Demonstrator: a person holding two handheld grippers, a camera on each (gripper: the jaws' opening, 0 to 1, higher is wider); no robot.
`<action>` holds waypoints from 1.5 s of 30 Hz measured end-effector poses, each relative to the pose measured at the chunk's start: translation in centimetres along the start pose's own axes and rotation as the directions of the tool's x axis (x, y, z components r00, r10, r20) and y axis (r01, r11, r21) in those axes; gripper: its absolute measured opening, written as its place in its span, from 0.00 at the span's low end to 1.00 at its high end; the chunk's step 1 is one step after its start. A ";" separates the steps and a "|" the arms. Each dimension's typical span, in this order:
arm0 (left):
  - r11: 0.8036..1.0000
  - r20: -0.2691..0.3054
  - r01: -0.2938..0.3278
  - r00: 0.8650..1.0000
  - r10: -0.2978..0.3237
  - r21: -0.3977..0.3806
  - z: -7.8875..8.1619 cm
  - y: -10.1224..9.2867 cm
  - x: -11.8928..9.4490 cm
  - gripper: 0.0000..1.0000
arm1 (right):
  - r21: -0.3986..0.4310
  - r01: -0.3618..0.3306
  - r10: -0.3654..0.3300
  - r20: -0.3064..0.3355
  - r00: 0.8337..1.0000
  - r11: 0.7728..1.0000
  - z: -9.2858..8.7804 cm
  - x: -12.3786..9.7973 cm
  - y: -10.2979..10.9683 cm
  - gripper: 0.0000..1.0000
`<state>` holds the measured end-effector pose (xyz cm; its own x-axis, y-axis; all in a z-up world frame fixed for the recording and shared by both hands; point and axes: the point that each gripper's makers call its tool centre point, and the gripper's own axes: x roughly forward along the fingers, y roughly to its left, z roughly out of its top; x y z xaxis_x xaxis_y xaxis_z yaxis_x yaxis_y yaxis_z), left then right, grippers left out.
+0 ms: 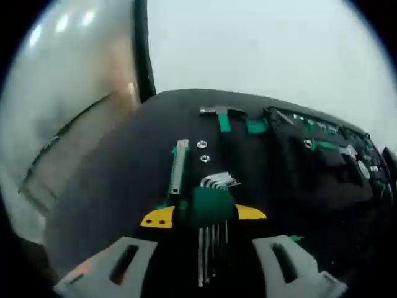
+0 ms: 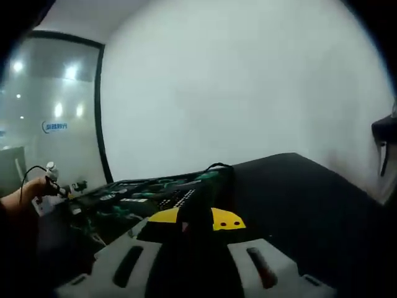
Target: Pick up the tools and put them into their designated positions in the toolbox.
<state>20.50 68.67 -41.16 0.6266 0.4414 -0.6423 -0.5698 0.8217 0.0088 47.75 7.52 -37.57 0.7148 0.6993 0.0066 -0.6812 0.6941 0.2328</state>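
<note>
In the left gripper view, my left gripper (image 1: 203, 214) has its yellow-tipped jaws closed on the green plastic holder of a set of steel hex keys (image 1: 213, 208), whose long shafts run down between the jaws while the short bent ends fan out above the holder. Just left of the set, a slim green-and-silver utility knife (image 1: 178, 167) lies on the black worktop (image 1: 111, 186). Toward the worktop's far edge the open black toolbox (image 1: 310, 161) spreads out, a steel hammer with a green grip (image 1: 220, 115) at its near-left corner and smaller green-handled tools in its slots.

In the right gripper view, my right gripper (image 2: 195, 220) has its jaws drawn close together around something dark; I cannot tell what it is, or whether it is really gripped. The toolbox (image 2: 155, 192) lies beyond, toward the worktop's left side, and a hand (image 2: 28, 189) shows at the left edge.
</note>
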 end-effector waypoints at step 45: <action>0.950 0.256 -0.083 0.967 0.003 0.302 4.3 1.1 -0.3 0.03 | 0.000 -0.012 0.012 -0.019 1.000 1.000 -0.3 0.3 0.2 0.15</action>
<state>21.95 71.01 -37.64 0.7404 0.5211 -0.4245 -0.4321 0.8528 0.2932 47.80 7.90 -37.81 0.7031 0.7110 -0.0092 -0.6900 0.6853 0.2327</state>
